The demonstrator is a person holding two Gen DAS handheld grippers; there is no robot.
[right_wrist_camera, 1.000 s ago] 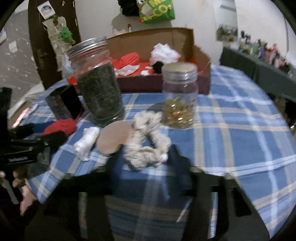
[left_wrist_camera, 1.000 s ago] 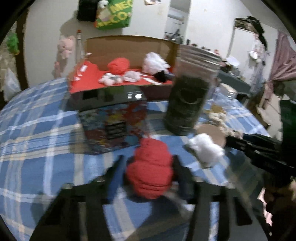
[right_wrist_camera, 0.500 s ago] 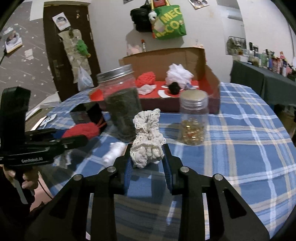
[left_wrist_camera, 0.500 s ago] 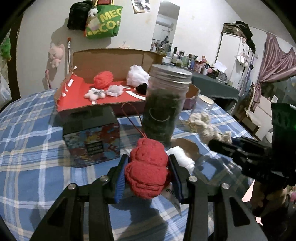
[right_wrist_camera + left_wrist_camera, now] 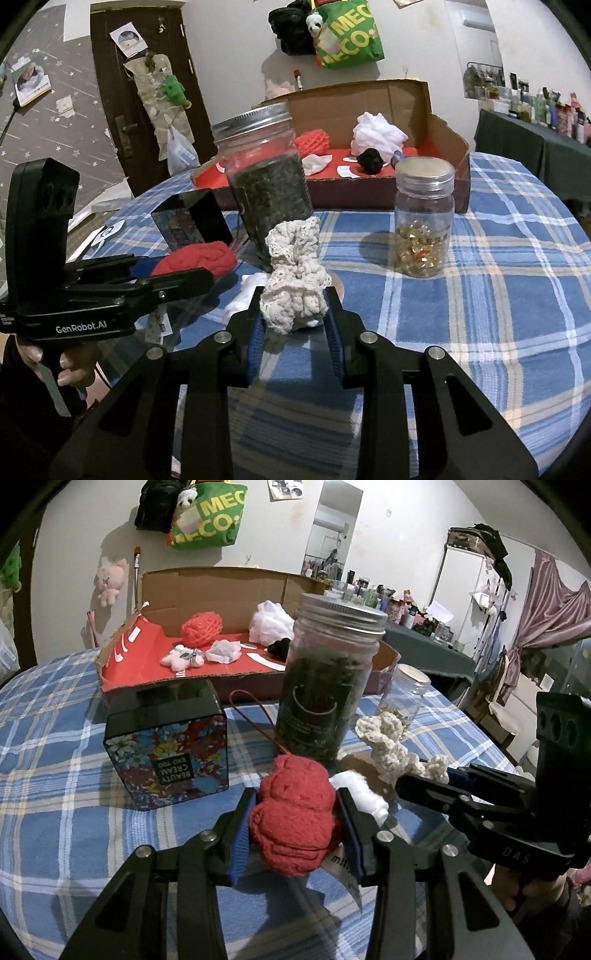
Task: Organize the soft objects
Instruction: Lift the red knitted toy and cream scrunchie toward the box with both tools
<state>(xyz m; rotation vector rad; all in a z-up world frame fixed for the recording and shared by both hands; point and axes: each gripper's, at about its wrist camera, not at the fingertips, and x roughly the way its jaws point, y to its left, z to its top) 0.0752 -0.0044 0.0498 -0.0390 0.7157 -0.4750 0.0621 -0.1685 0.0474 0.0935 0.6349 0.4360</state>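
My left gripper (image 5: 295, 825) is shut on a red knitted toy (image 5: 293, 818) with a paper tag and holds it above the blue plaid tablecloth. My right gripper (image 5: 295, 325) is shut on a cream crocheted piece (image 5: 293, 280) and holds it above the cloth too. Each gripper shows in the other's view: the right (image 5: 424, 786), the left (image 5: 184, 280). A white soft wad (image 5: 360, 794) lies on the cloth between them. A cardboard box with a red floor (image 5: 147, 664) at the back holds several soft objects.
A tall jar of dark leaves (image 5: 328, 679) stands just ahead of both grippers. A small jar of yellow capsules (image 5: 423, 221) stands to the right. A black floral tin (image 5: 166, 742) stands at the left. A brown round pad (image 5: 356, 766) lies by the tall jar.
Both grippers closed on their soft objects and lifted them off the cloth. The cream piece now stands up between the right fingers.
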